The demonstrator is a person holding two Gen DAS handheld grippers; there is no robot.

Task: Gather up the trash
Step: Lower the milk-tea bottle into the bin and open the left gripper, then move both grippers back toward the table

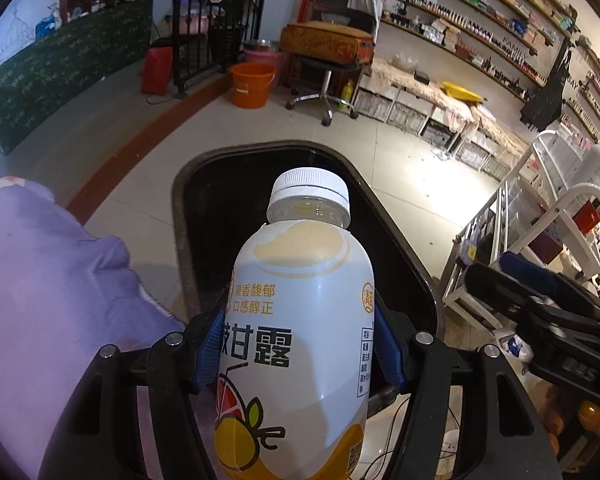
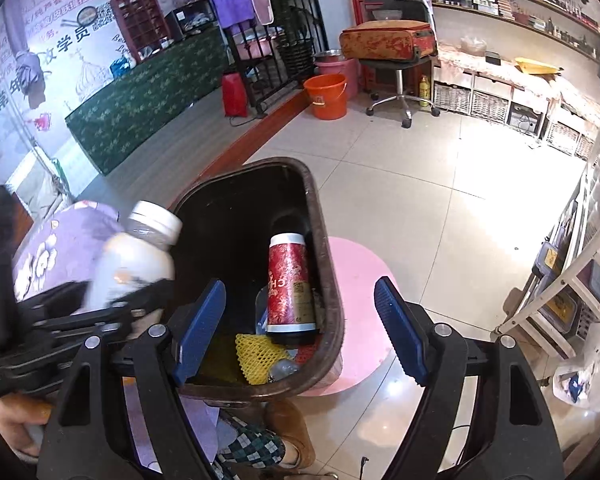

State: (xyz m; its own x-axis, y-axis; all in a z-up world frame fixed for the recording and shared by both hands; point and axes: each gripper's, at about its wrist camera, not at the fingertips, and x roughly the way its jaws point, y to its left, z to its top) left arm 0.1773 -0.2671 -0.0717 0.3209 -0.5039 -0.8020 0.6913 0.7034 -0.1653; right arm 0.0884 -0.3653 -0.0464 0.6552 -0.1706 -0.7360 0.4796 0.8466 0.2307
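A white juice bottle with a white cap and yellow fruit label is clamped between the blue pads of my left gripper. It hangs over the mouth of a dark trash bin. In the right wrist view the same bottle shows at the left, beside the bin's rim. My right gripper stands open above the bin's near end, nothing between its pads. Inside the bin lie a red can, a yellow foam net and a small clear bottle.
A pink round stool stands right of the bin. Purple cloth lies to its left, and a white metal rack and a plastic bag to the right. An orange bucket and a swivel chair stand further off. A person's shoe is below.
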